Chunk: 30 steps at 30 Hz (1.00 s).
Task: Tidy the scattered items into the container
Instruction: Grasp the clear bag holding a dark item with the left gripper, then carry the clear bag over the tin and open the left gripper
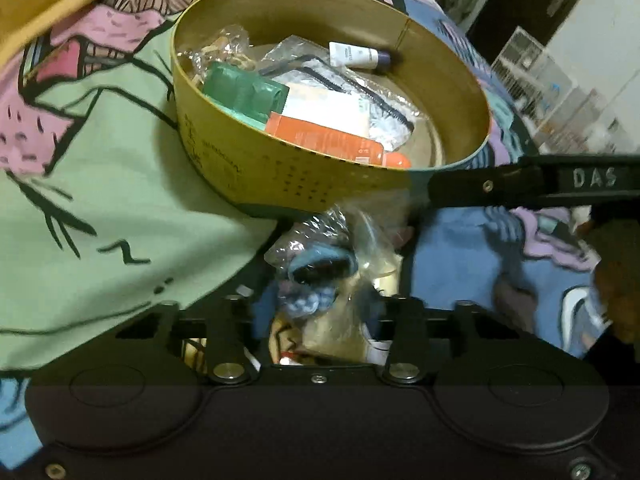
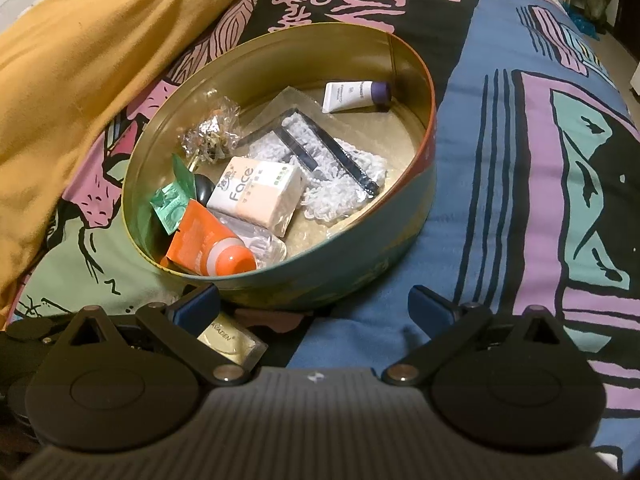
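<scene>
Plastic bag (image 1: 320,264) sits pinched in left tool (image 1: 324,280), beside tin (image 1: 248,176).

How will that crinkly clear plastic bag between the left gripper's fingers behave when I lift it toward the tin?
The clear plastic bag looks floppy: its film is wrinkled and bunched, so it will probably sag and swing. The glossy film may slip in the left gripper. It seems light, with soft blue contents, and should drop easily into the round tin.

Blurred clear packet (image 1: 320,264) between claw fingers
</scene>
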Each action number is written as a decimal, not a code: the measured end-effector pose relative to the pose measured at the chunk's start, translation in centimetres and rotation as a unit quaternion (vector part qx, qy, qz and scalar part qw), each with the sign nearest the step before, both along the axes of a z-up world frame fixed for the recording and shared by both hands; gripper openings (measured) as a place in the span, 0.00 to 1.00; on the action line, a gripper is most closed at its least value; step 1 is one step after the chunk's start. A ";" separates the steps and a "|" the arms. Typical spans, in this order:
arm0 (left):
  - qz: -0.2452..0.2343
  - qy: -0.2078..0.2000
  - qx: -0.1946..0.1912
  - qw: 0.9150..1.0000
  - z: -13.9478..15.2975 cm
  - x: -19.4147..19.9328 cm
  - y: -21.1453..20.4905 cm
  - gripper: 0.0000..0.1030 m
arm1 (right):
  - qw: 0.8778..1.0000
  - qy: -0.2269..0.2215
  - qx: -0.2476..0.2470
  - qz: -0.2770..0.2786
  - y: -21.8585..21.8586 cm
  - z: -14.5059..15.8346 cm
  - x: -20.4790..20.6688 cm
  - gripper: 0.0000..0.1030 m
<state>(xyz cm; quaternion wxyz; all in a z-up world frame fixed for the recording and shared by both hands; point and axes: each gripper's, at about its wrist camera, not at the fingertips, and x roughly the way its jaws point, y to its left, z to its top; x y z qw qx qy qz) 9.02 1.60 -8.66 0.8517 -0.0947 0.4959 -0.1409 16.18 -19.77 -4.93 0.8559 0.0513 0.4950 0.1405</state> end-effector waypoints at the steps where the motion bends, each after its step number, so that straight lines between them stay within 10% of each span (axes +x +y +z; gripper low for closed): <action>1: 0.002 -0.002 0.001 1.000 0.1 -0.1 0.1 0.28 | 1.000 0.000 0.001 0.001 0.0 0.0 0.0 1.00; 17: 0.056 -0.013 0.001 0.998 2.1 -2.5 2.4 0.18 | 1.000 0.002 -0.014 0.018 0.5 -0.1 -0.2 1.00; 30: 0.071 -0.092 0.006 0.993 9.6 -1.9 3.4 0.18 | 1.000 0.005 -0.019 0.020 0.6 -0.1 -0.3 1.00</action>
